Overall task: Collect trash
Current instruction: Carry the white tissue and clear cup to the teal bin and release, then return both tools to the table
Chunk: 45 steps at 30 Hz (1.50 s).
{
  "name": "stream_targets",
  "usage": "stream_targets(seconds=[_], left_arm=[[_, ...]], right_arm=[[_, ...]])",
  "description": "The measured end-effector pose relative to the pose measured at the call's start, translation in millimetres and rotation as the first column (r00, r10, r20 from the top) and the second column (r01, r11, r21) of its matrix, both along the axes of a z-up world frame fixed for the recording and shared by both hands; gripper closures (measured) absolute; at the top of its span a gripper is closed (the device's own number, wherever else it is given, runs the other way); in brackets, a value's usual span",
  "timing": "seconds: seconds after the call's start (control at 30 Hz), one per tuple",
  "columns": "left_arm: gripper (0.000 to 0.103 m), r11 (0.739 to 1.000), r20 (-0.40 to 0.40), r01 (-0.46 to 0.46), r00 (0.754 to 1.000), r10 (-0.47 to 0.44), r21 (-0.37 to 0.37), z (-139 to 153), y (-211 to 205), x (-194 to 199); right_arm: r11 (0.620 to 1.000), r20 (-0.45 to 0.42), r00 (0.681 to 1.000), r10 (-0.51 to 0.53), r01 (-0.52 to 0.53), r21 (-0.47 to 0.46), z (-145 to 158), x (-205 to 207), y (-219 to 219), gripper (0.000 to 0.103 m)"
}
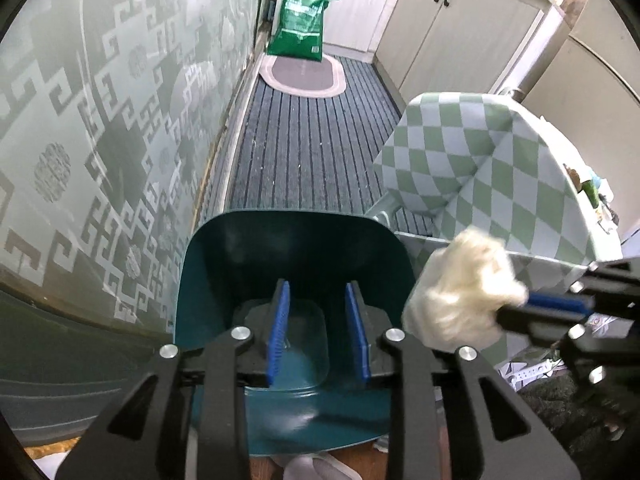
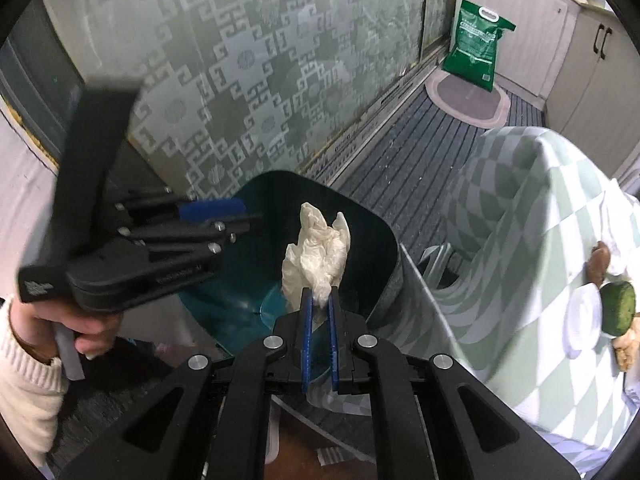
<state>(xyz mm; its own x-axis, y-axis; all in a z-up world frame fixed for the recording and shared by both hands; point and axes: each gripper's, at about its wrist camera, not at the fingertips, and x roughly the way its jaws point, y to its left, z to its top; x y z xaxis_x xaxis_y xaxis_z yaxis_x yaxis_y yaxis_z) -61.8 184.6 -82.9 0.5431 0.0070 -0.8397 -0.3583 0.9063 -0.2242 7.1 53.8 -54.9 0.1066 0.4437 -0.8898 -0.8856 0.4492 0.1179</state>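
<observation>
A dark teal trash bin [image 1: 224, 264] stands on the floor below both grippers. In the left wrist view my left gripper [image 1: 318, 286] hangs over the bin's mouth, open, with nothing between its blue pads. A crumpled white tissue [image 1: 464, 300] comes in from the right, pinched in my right gripper [image 1: 532, 304]. In the right wrist view my right gripper [image 2: 320, 292] is shut on the tissue [image 2: 316, 252], which sticks up past the fingertips above the bin [image 2: 276, 196]. The left gripper [image 2: 248, 212] is at the left there, held by a hand in a white sleeve.
A table under a green-and-white checked cloth [image 1: 480, 160] stands right beside the bin, with food such as a green round item [image 2: 618, 308] on it. A patterned glass door [image 1: 100, 120] runs along the left. Farther off are a green bag [image 1: 300, 20], an oval mat [image 1: 304, 76] and cabinets [image 1: 460, 32].
</observation>
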Motion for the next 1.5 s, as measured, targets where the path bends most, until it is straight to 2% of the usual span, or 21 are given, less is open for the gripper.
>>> stream_targets(seconds=[0.27, 0.37, 0.5, 0.57, 0.63, 0.8, 0.97, 1.07, 1.3, 1.4, 1.5], left_arm=[[0.066, 0.998, 0.105, -0.066, 0.992, 0.063, 0.019, 22.3, 8.0, -5.1], [0.064, 0.996, 0.176, -0.081, 0.982, 0.075, 0.026, 35.9, 7.9, -8.2], [0.053, 0.993, 0.276, -0.113, 0.956, 0.096, 0.043, 55.9, 6.0, -15.6], [0.052, 0.992, 0.309, -0.123, 0.945, 0.104, 0.040, 63.0, 4.9, -18.2], [0.051, 0.991, 0.351, -0.127, 0.930, 0.107, 0.034, 71.7, 3.7, -20.2], [0.044, 0.991, 0.416, -0.124, 0.904, 0.093, 0.048, 87.0, -6.6, -21.0], [0.043, 0.992, 0.472, -0.101, 0.880, 0.053, 0.078, 98.6, -21.7, -21.6], [0.040, 0.994, 0.526, -0.082, 0.850, 0.034, 0.067, 108.4, -30.6, -21.6], [0.034, 0.997, 0.641, -0.033, 0.768, -0.017, 0.066, 130.1, -54.7, -20.4], [0.030, 0.997, 0.659, 0.001, 0.751, -0.050, 0.075, 133.8, -65.9, -17.6], [0.028, 0.996, 0.654, 0.033, 0.752, -0.082, 0.087, 134.1, -76.7, -9.4]], right_arm=[[1.000, -0.057, 0.998, -0.002, 0.001, -0.015, -21.5, -4.9, 1.8, 0.096], [1.000, -0.090, 0.996, -0.006, 0.004, -0.015, -30.7, -5.7, 3.3, 0.095], [1.000, -0.098, 0.995, -0.007, 0.007, 0.005, -32.8, -7.6, 3.0, 0.094], [1.000, -0.097, 0.995, -0.005, 0.006, 0.014, -31.0, -8.9, 1.3, 0.090], [1.000, -0.102, 0.995, -0.007, 0.010, 0.025, -28.8, -9.0, -1.2, 0.076], [0.997, -0.108, 0.994, -0.003, 0.011, 0.072, -18.5, -7.7, -6.7, 0.071], [0.990, -0.049, 0.999, 0.006, 0.001, 0.142, 4.1, -8.2, -18.6, 0.065], [0.979, -0.004, 1.000, -0.004, 0.005, 0.204, 23.9, -5.6, -32.4, 0.061], [0.959, 0.075, 0.994, -0.075, 0.051, 0.279, 55.8, 12.0, -71.0, 0.056], [0.951, 0.103, 0.988, -0.116, 0.081, 0.297, 66.8, 21.7, -89.2, 0.053], [0.939, 0.130, 0.976, -0.172, 0.123, 0.320, 80.1, 33.8, -111.9, 0.050]])
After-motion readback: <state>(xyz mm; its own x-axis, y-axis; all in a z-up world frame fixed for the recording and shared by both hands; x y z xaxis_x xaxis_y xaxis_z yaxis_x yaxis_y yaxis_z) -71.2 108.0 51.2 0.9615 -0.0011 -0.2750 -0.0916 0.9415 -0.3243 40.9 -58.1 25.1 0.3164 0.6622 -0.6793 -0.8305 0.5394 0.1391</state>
